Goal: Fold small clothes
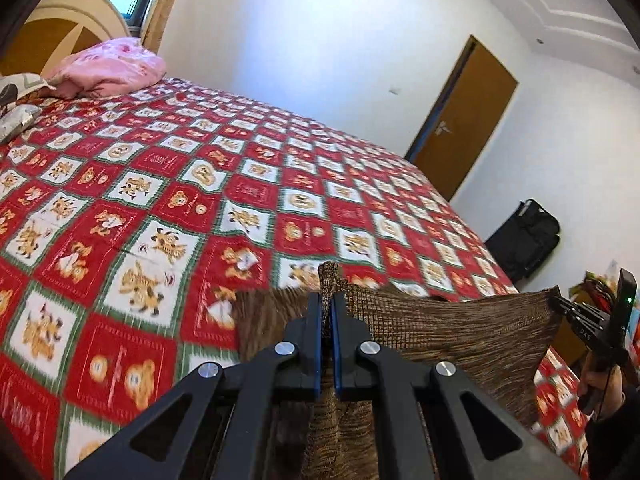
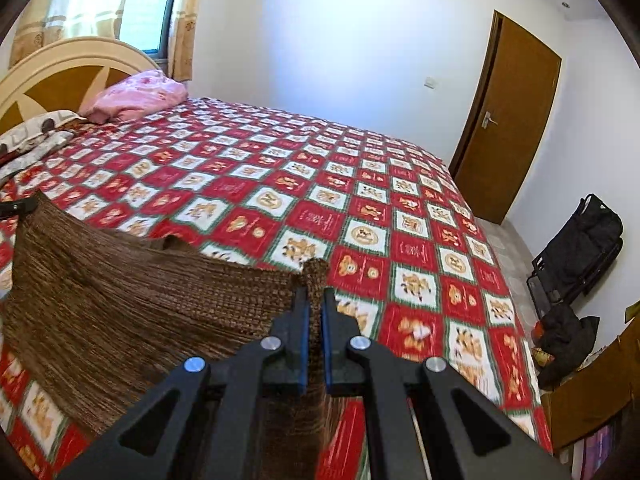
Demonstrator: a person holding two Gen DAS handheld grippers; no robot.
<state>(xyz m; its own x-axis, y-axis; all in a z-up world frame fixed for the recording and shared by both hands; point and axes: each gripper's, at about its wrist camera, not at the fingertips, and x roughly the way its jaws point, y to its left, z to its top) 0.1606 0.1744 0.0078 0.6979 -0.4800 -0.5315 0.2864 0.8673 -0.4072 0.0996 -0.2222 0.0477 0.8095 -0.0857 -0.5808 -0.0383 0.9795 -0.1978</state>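
A brown woven garment (image 1: 460,332) hangs stretched between my two grippers above the bed. My left gripper (image 1: 327,300) is shut on one corner of it; the cloth sticks up between the blue pads. My right gripper (image 2: 315,296) is shut on the other corner of the garment (image 2: 132,300). In the left wrist view the right gripper (image 1: 560,304) shows at the far right, pinching the cloth's edge. In the right wrist view the left gripper's tip (image 2: 18,207) shows at the far left edge. The cloth sags in the middle towards the bedspread.
The bed carries a red, white and green checked bedspread (image 2: 360,208). A pink pillow (image 2: 136,98) and patterned bedding (image 2: 36,136) lie by the headboard (image 2: 60,76). A brown door (image 2: 508,120) and a black bag (image 2: 580,248) stand to the right of the bed.
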